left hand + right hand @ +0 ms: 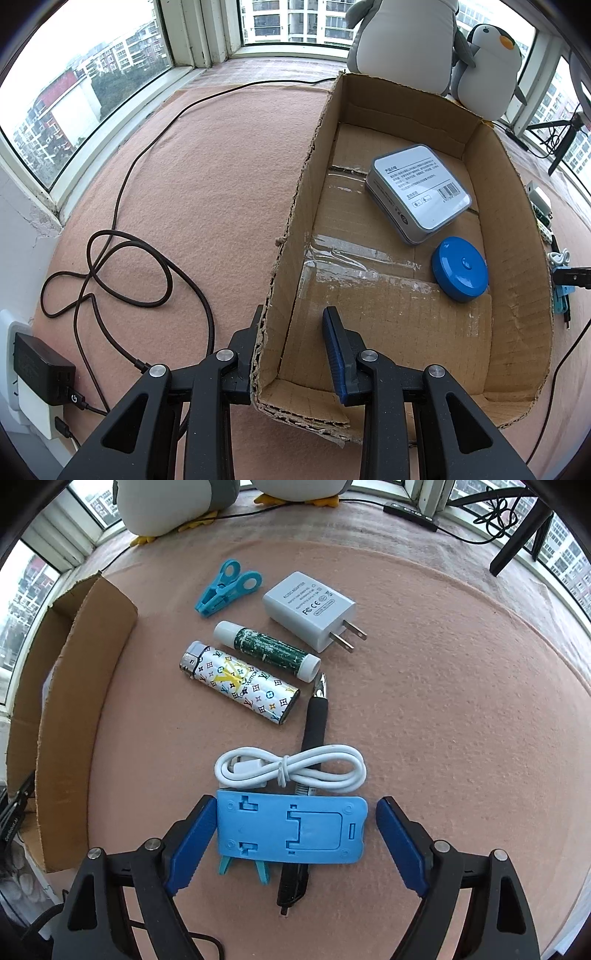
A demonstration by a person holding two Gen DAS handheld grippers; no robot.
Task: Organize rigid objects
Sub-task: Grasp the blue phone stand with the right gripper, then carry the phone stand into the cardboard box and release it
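Note:
In the left wrist view a cardboard box (303, 177) holds a grey tin (421, 194) and a blue round case (461, 268). My left gripper (293, 319) is open, its jaws straddling the box's near-left wall. In the right wrist view my right gripper (295, 812) is open around a blue phone stand (291, 829), which lies flat between the jaws. Beyond the stand lie a white cable (290, 768), a black pen (314, 720), a patterned lighter (238, 683), a green tube (267, 650), a white charger (312, 609) and a blue clip (227, 587).
A brown cable (147, 258) loops on the pink mat left of the box, running to a black adapter (42, 373) in a wall socket. Plush penguins (484, 70) stand behind the box by the windows. The box's side (85, 709) is left of the right gripper. A tripod (524, 531) stands far right.

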